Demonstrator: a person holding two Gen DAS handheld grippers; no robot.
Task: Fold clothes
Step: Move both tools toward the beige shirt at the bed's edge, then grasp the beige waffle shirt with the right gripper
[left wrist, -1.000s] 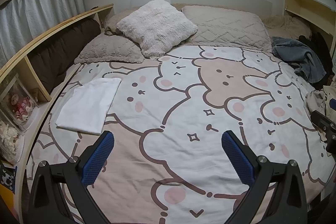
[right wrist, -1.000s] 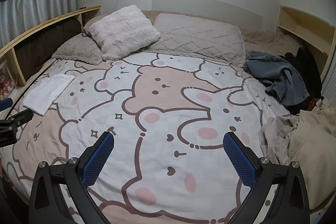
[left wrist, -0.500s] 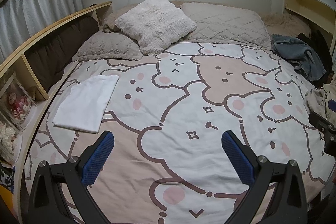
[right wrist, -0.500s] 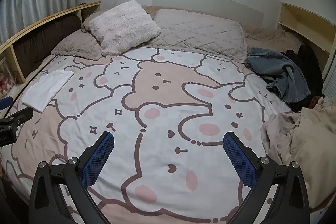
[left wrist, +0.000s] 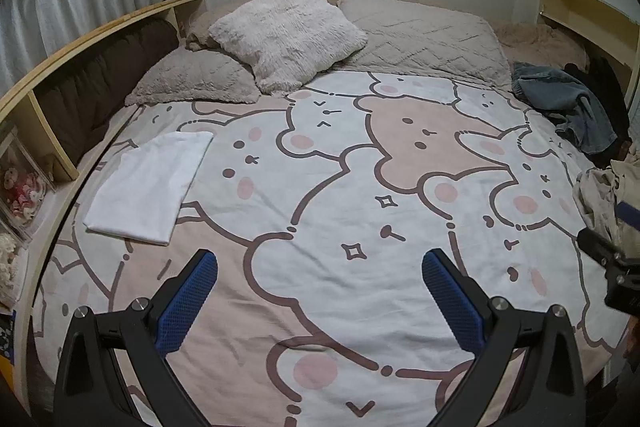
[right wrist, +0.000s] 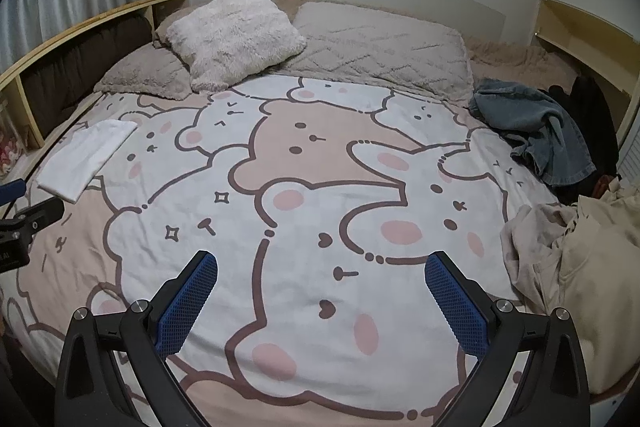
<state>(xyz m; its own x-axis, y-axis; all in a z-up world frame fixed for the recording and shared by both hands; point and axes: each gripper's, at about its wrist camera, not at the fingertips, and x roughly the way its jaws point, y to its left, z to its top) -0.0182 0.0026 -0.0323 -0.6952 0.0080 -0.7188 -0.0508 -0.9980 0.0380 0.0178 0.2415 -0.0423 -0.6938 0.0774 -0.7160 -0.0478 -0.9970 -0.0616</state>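
Note:
A folded white garment [left wrist: 148, 185] lies flat on the left side of the bed; it also shows in the right wrist view [right wrist: 86, 157]. A crumpled beige garment [right wrist: 576, 267] is heaped at the right edge, with part of it in the left wrist view [left wrist: 608, 195]. A crumpled blue denim garment [right wrist: 536, 135] lies at the far right, also in the left wrist view [left wrist: 568, 107]. My left gripper [left wrist: 320, 295] is open and empty above the bedspread. My right gripper [right wrist: 320, 295] is open and empty, left of the beige heap.
The bed has a bear-print cover [left wrist: 340, 187]. Pillows [left wrist: 288, 35] line the headboard. A wooden shelf [left wrist: 60, 75] runs along the left side with small items. A dark garment [right wrist: 596, 123] lies by the denim. Shelving [right wrist: 580, 23] stands at the right.
Both views have tilted slightly upward and pulled back, so the bed sits lower in frame. Both grippers stay open and empty. The garments have not moved.

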